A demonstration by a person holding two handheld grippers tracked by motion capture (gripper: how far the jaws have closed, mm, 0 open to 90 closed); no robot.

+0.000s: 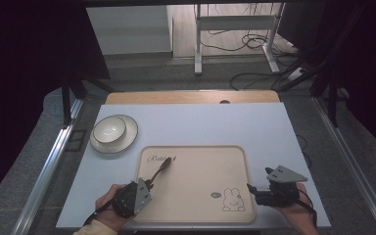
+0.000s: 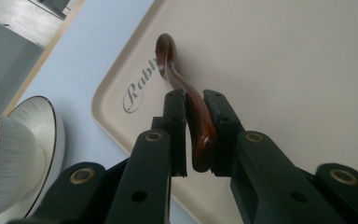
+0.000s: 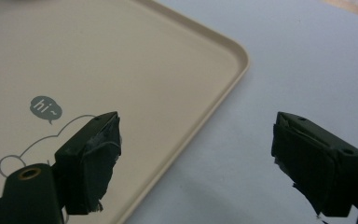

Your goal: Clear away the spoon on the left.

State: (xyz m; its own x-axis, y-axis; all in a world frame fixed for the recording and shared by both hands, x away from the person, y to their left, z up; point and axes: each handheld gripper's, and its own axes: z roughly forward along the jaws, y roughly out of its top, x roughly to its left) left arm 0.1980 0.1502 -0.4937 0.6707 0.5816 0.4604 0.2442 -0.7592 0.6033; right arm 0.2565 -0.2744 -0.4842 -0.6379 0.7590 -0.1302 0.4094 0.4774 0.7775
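Observation:
A dark brown wooden spoon (image 1: pixel 162 169) lies slanted over the left part of a beige tray (image 1: pixel 200 166), its bowl (image 2: pixel 166 49) resting beside the printed lettering. My left gripper (image 1: pixel 149 185) is at the tray's near-left corner, shut on the spoon's curved handle (image 2: pixel 200 121), with both pads against it. My right gripper (image 1: pixel 249 187) stands wide open just off the tray's right edge (image 3: pixel 223 79), above the pale blue table (image 3: pixel 279 56), and nothing is between its fingers.
A white bowl (image 1: pixel 109 128) sits on a dark-rimmed plate (image 1: pixel 122 142) at the table's far left, close to the tray's corner. The bowl (image 2: pixel 4 158) and plate (image 2: pixel 46 121) also lie left of my left jaws. A rabbit drawing (image 1: pixel 233 200) marks the tray's near-right corner.

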